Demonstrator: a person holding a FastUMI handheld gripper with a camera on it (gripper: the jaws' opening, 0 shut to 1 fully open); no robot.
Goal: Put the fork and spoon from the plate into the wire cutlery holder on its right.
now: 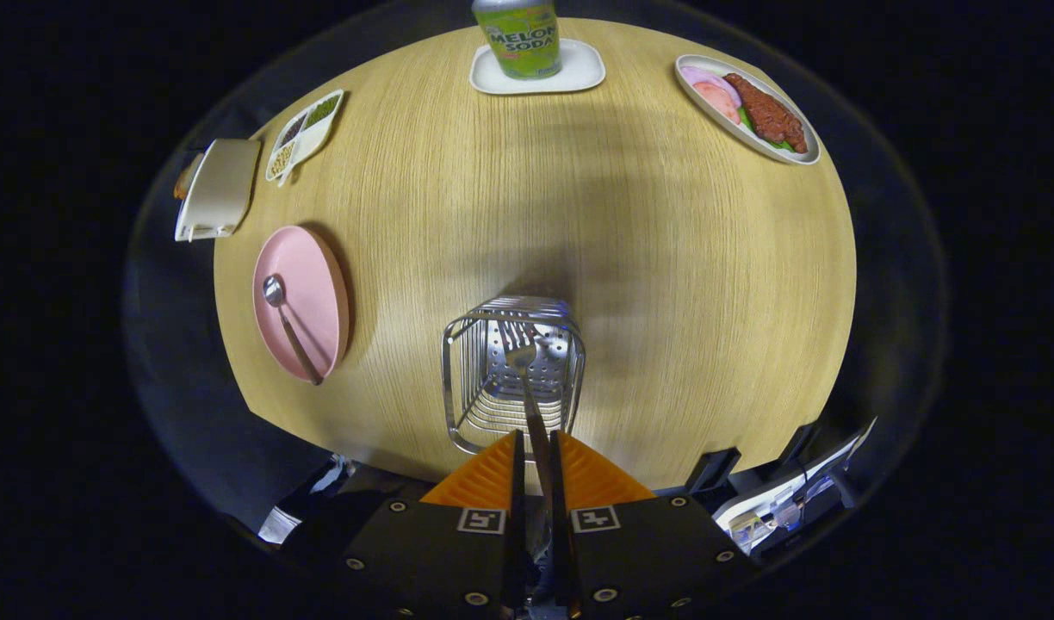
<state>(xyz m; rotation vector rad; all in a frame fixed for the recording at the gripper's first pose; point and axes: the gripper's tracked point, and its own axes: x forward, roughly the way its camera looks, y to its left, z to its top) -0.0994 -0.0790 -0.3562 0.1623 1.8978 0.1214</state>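
gripping fork [527,379] between jaws | tines over wire cutlery holder [467,379] | spoon [288,327] on plate [316,284]

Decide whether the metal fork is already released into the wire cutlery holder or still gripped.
Still gripped: the tool is shut on the metal fork's handle, its tines over the silver wire cutlery holder on the wooden table.
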